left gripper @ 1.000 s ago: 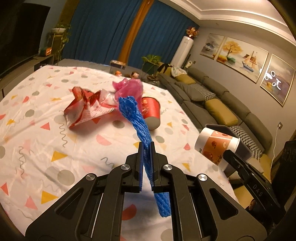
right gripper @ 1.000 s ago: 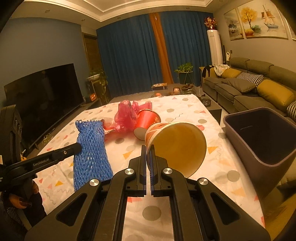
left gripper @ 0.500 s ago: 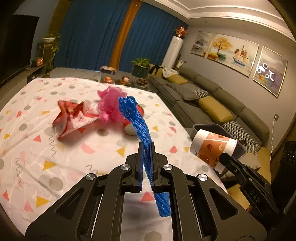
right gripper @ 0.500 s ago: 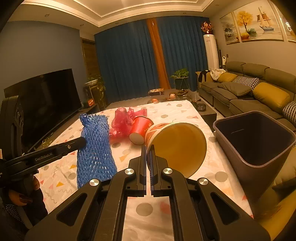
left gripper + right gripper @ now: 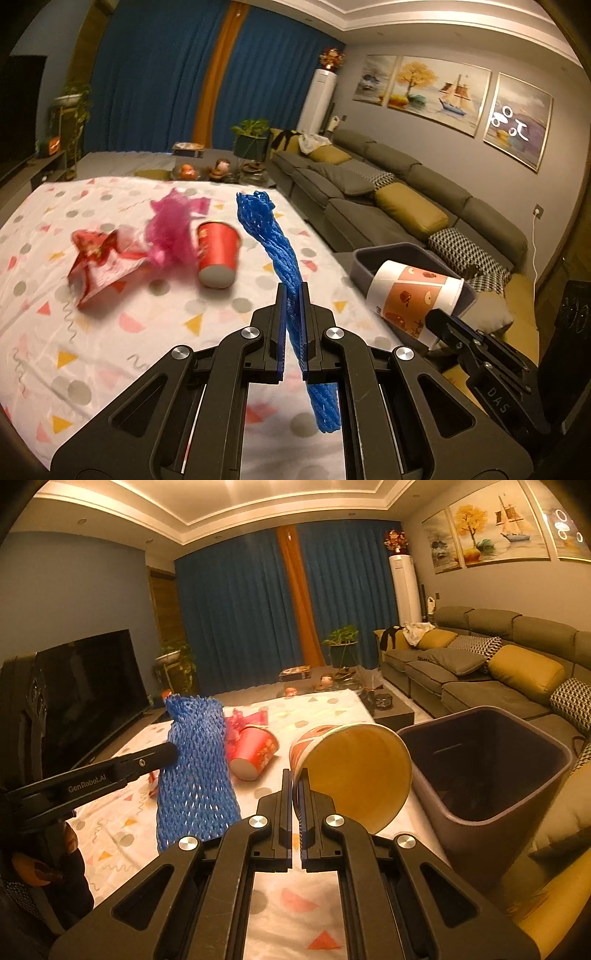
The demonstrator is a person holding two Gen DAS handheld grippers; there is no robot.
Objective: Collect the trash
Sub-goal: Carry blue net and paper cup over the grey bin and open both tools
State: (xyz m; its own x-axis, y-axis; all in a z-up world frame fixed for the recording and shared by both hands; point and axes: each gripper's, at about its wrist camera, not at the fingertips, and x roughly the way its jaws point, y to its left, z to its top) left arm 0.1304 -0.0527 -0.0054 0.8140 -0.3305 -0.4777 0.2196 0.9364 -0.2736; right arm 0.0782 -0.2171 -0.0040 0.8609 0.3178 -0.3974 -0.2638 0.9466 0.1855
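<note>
L gripper clamped on blue foam net, held above table | R gripper pinching rim of paper cup, cup sideways just beside grey bin | red cup lying on table

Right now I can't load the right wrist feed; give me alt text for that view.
The right gripper pinches the rim of a paper cup tipped on its side, beside an open grey bin. The left gripper holds blue foam netting over the patterned tablecloth, where a red cup lies.
</note>
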